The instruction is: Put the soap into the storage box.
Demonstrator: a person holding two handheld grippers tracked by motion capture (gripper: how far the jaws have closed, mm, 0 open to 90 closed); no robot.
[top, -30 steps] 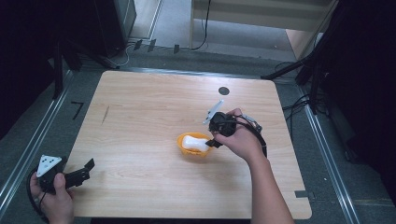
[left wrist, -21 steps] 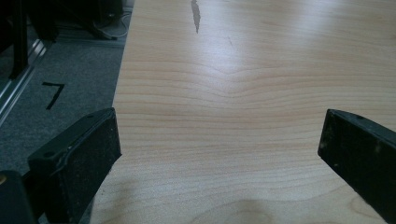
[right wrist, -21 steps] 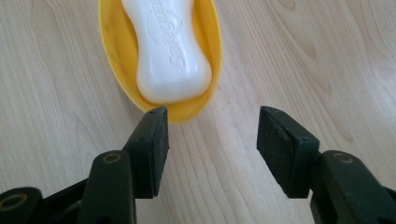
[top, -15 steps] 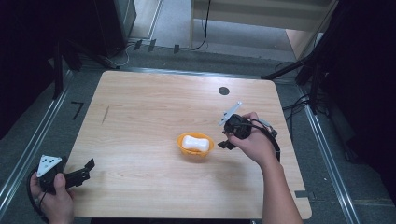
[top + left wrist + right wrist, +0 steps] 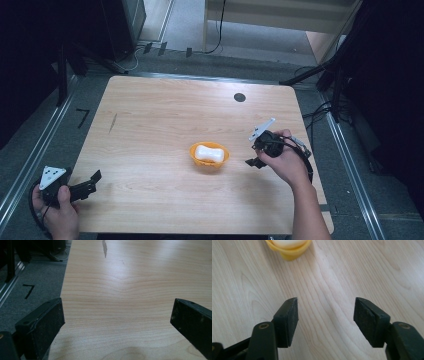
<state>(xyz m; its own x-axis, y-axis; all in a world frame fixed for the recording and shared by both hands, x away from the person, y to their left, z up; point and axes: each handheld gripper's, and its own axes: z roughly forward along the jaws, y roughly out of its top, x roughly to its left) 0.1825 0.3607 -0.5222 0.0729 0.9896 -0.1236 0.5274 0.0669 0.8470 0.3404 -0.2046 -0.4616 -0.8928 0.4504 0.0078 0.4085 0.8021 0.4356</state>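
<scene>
An orange bowl (image 5: 209, 157) with a white lump (image 5: 209, 153) in it sits near the middle of the wooden table (image 5: 165, 115). My right gripper (image 5: 251, 161) hovers a short way right of the bowl, pointing toward it; its jaws have just been opening and stand apart with only bare wood between them (image 5: 325, 312). The bowl (image 5: 289, 251) and the white lump (image 5: 288, 242) show at the top of the right gripper view. At the table's front left corner my left gripper (image 5: 94, 181) stands open, jaws wide over bare wood (image 5: 117, 315).
A dark round hole (image 5: 239, 97) lies in the tabletop at the back right. A dark streak (image 5: 113, 122) marks the wood at the left. Grey floor with metal rails (image 5: 35, 155) and cables (image 5: 320, 112) surrounds the table.
My right gripper has drawn back to the right, away from the bowl, leaving the white lump in it, and its jaws have spread. The left hand has kept still.
</scene>
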